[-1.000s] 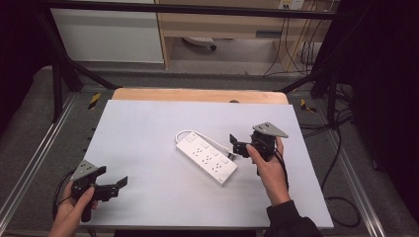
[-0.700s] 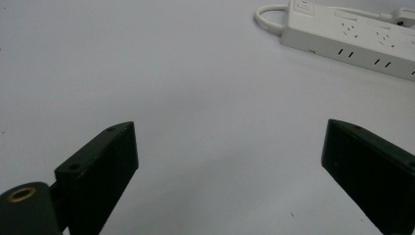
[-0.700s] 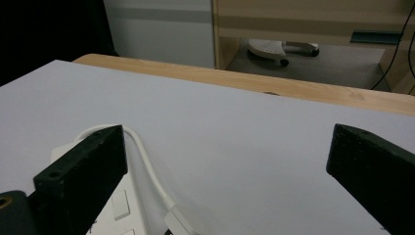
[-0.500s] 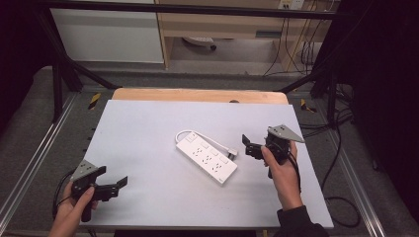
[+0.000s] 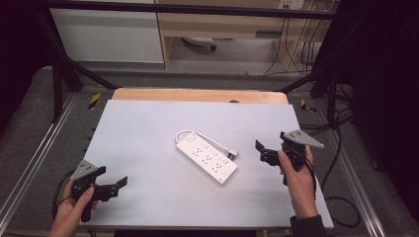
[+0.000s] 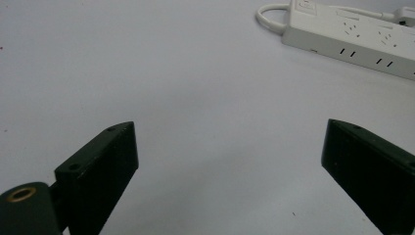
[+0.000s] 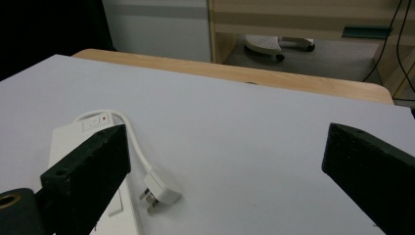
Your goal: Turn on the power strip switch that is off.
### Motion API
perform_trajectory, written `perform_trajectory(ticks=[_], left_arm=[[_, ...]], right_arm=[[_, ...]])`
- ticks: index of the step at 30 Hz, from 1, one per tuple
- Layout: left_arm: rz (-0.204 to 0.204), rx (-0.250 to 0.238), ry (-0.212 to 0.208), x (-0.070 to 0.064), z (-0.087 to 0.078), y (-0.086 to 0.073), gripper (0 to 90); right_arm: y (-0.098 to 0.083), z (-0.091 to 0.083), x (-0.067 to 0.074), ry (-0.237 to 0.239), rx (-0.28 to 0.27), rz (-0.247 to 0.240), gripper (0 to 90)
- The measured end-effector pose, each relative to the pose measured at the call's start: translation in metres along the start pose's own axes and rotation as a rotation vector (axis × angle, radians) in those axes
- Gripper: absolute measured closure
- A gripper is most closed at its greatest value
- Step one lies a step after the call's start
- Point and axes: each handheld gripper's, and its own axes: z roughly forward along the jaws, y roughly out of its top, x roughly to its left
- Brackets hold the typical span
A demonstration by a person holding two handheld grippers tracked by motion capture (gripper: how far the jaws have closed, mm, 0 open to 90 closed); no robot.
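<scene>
A white power strip (image 5: 206, 159) lies at an angle in the middle of the table, its short cable (image 5: 190, 133) looping round to a white plug (image 5: 232, 154) that rests beside it. My right gripper (image 5: 262, 153) is held open just to the right of the plug, clear of it. In the right gripper view the plug (image 7: 159, 192) and strip (image 7: 68, 134) lie low on the left, with nothing between the open jaws (image 7: 226, 133). My left gripper (image 5: 112, 177) rests open at the table's near left corner. From the left gripper view the strip (image 6: 352, 39) is far off at upper right.
The white table top (image 5: 148, 128) has a wooden strip (image 5: 197, 95) along its far edge. Black frame bars (image 5: 59, 74) stand at both back corners. Cables (image 5: 341, 148) hang off the right side, and a shelf unit (image 5: 222, 24) stands behind.
My right gripper has drawn back from the power strip's plug toward the table's right edge, still open. The left gripper has stayed where it was.
</scene>
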Motion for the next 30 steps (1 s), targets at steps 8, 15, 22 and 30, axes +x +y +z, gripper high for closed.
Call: perform_trajectory(ticks=[8, 15, 22, 30], left_arm=[[-0.005, 0.001, 0.011, 0.002, 0.000, 0.000, 6.6], [-0.007, 0.003, 0.014, 0.002, 0.000, -0.001, 6.6], [-0.007, 0.001, 0.014, 0.002, 0.000, -0.001, 6.6], [-0.002, 0.002, 0.014, 0.002, 0.000, 0.000, 6.6]], right_arm=[[-0.027, -0.021, -0.028, -0.025, 0.039, 0.029, 3.9], [-0.053, -0.025, -0.049, -0.044, 0.063, 0.071, 5.1], [-0.077, -0.010, -0.053, -0.047, 0.153, 0.051, 5.5], [-0.086, 0.012, -0.040, -0.011, 0.219, -0.026, 4.5]])
